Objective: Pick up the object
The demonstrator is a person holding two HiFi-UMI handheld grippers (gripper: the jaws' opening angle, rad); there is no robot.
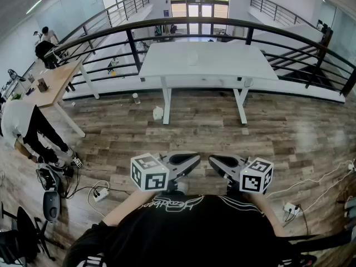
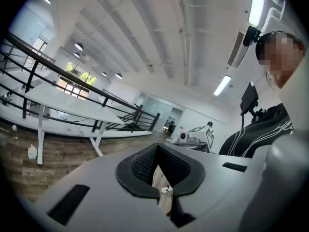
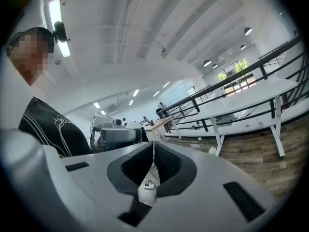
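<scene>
Both grippers are held close in front of the person's chest, low in the head view, tips turned toward each other. My left gripper point(image 1: 196, 159) has its jaws closed with nothing between them; in its own view the dark pads point(image 2: 145, 166) meet at the tip of the left gripper point(image 2: 157, 148). My right gripper point(image 1: 212, 160) is also shut and empty, the same showing at the right gripper point(image 3: 153, 144). A small pale object point(image 1: 192, 59) stands on the white table point(image 1: 222, 74), far ahead of both grippers. What it is cannot be made out.
A black railing point(image 1: 183, 24) curves behind the white table. On the wooden floor lie a white bottle point(image 1: 158, 113) and a small cup point(image 1: 135, 98). At left are a wooden desk point(image 1: 55, 82), a bent-over person point(image 1: 22, 124), cables with a power strip point(image 1: 100, 193).
</scene>
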